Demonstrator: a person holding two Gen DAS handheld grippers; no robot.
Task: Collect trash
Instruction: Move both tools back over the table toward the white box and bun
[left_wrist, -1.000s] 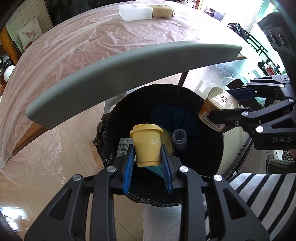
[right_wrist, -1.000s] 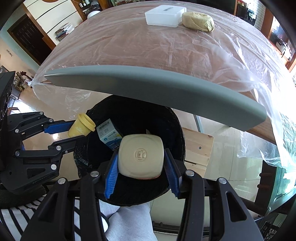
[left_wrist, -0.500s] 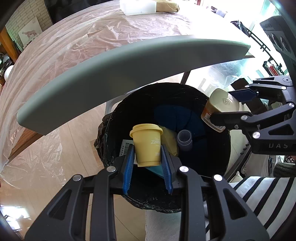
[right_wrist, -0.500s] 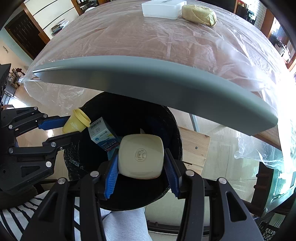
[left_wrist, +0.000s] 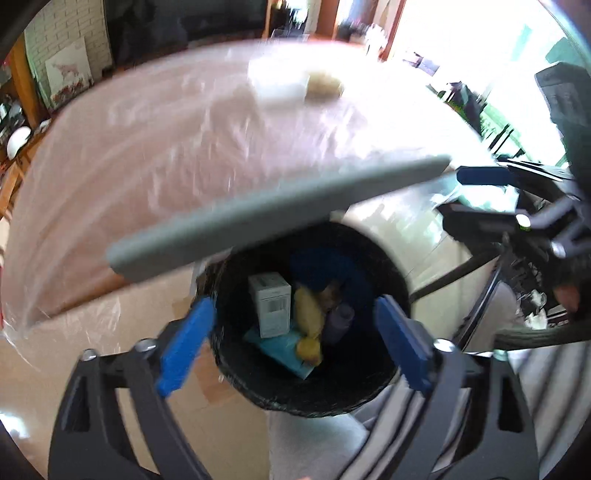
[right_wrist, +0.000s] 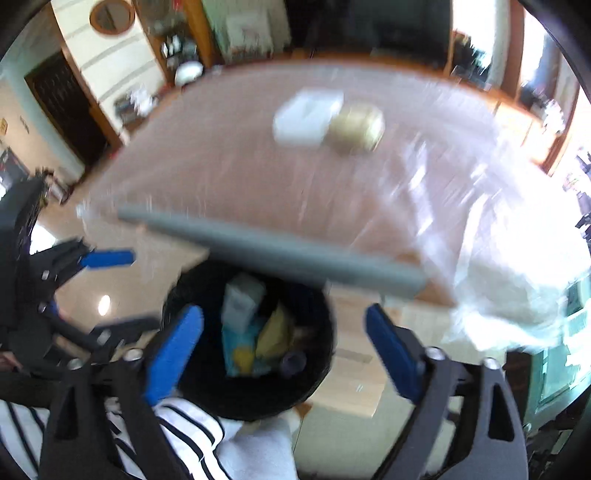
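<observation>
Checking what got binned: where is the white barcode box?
In the left wrist view, the white box stands inside the black bin, at its left, beside the yellow trash.

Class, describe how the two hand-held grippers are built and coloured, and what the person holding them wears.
Both the left gripper and right gripper have black linkage frames with silver bolts and flat blue finger pads. A black cable runs by the right gripper in the left view. The person wears a black-and-white striped top.

There were 2 grippers, the left gripper (left_wrist: 291, 343) and the right gripper (right_wrist: 284, 350), both with jaws spread wide. 1 black trash bin (left_wrist: 369, 391) stood below the table's near edge. Inside it lay 1 white carton (left_wrist: 271, 302); the other pieces were too blurred to count. On the table (right_wrist: 229, 166), toward its far edge, sat 1 white box (right_wrist: 306, 116) and 1 tan lump (right_wrist: 356, 127).
</observation>
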